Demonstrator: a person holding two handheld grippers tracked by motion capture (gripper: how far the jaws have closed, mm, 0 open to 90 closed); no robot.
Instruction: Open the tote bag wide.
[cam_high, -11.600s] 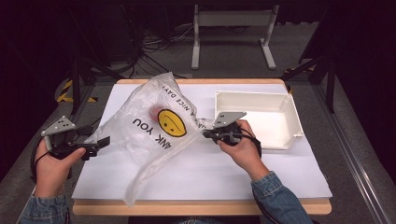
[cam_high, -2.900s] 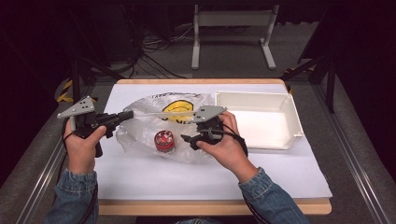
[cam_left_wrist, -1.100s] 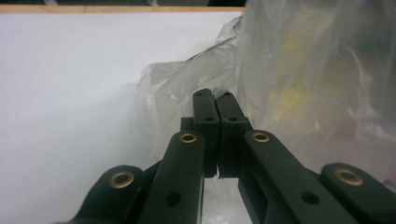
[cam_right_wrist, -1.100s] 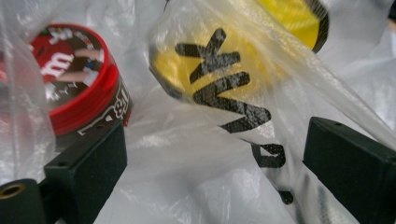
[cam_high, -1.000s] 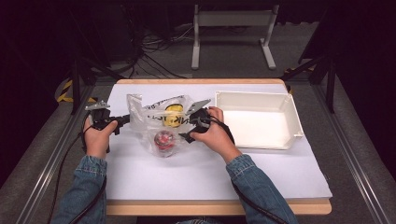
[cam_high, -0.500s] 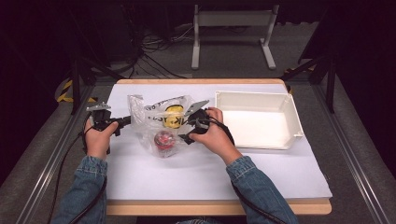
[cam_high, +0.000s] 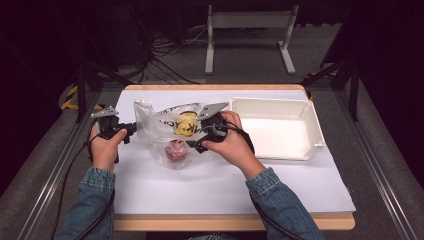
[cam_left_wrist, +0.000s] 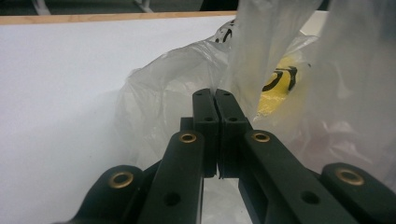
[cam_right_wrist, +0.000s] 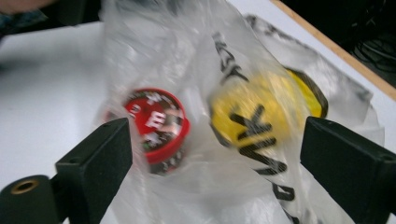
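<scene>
Two handheld grippers work a clear plastic bag (cam_high: 165, 127) on the white-covered worktop (cam_high: 210, 185).

The left gripper (cam_left_wrist: 215, 122) has its fingers pressed together, pinching the bag's film at its 9 o'clock edge. The right gripper (cam_right_wrist: 212, 154) holds its fingers wide apart around the bag at 3 o'clock. A red-lidded tub (cam_right_wrist: 156, 122) lies inside the bag. A white tray (cam_high: 280, 127) sits at 3 o'clock beyond.

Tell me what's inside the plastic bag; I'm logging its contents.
Through the clear plastic bag a round red-lidded container shows, lying low inside. The bag's printed yellow smiley and its folds cover whatever else may sit behind them.
</scene>
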